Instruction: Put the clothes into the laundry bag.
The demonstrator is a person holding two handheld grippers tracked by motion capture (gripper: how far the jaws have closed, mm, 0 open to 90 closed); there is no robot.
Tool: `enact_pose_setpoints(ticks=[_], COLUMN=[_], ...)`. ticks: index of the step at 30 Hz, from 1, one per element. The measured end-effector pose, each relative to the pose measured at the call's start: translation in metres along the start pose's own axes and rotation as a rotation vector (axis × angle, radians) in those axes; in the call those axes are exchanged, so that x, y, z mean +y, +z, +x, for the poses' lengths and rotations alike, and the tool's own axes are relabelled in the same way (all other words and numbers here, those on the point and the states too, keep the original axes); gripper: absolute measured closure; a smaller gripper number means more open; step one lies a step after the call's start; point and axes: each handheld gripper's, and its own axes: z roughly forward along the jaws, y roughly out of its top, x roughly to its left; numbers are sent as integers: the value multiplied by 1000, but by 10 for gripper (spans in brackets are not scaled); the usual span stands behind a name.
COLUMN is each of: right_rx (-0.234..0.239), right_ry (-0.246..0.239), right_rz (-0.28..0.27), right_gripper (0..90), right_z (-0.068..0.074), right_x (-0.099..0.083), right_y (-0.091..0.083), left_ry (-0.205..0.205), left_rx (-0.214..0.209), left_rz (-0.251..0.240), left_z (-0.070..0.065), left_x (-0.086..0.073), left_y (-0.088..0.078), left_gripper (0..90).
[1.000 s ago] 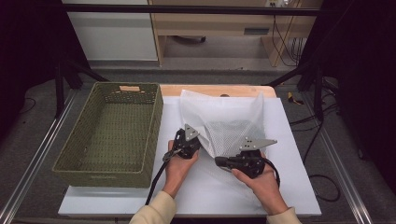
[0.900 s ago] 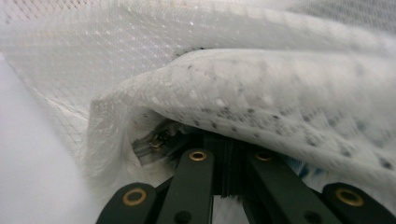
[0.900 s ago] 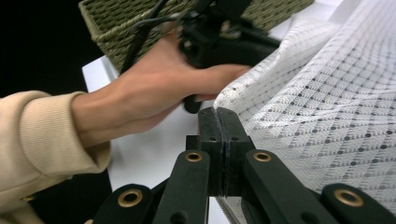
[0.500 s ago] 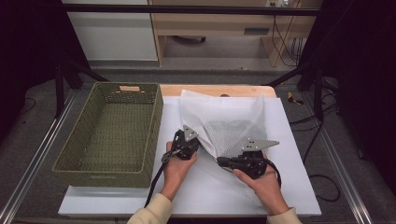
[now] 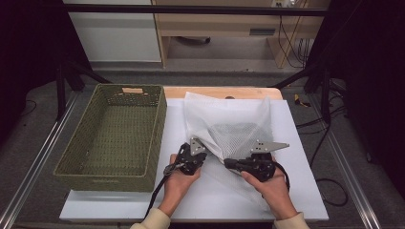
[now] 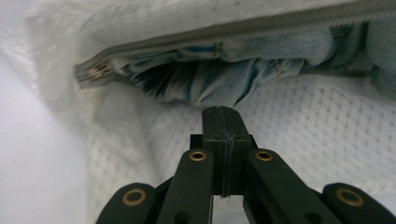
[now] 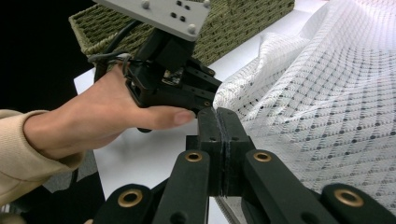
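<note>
Mesh: white laundry bag lies on the counter, ahead of both pairs of jaws and spreading away from them.
Denim: blue cloth sits inside the bag, just beyond the left jaws, seen through the open mouth.
Zip: grey zip edges the mouth and runs across the left gripper view above the jaws, its metal end up and to their left.
Writing: none readable; a pale tag on the basket's far rim is too small to read.
Left gripper: jaws pressed together, tips at the bag's lower lip below the denim; whether they pinch mesh I cannot tell.
Right gripper: jaws pressed together at the bag's near edge; a strip of the edge shows under them, but a pinch cannot be told.
Bag axis: long side runs away from the jaws towards the far counter edge; the mouth lies near the jaws.
Basket: green wicker, beside the left gripper on its outer side.
Room: bare white counter lies behind both jaws, towards the person, and outside the right gripper; the far bag edge nearly meets the counter edge.
</note>
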Motion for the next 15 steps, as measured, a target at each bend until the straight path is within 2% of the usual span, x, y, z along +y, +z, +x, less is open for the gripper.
enact_pose_setpoints(ticks=[5,9,15], right_rx=[4,6,13], right_ry=[-1,-5,-7], right_rz=[7,9,14], right_gripper=[899,899,898], right_z=[1,2,4], right_x=[0,-1,-1], right_y=[1,1,2], left_ry=[13,36,-5], left_rx=[8,43,45], left_rz=[5,17,-39], left_z=[-6,-7,2], left_x=[8,8,14], left_y=[12,15,23], left_gripper=[900,900,900])
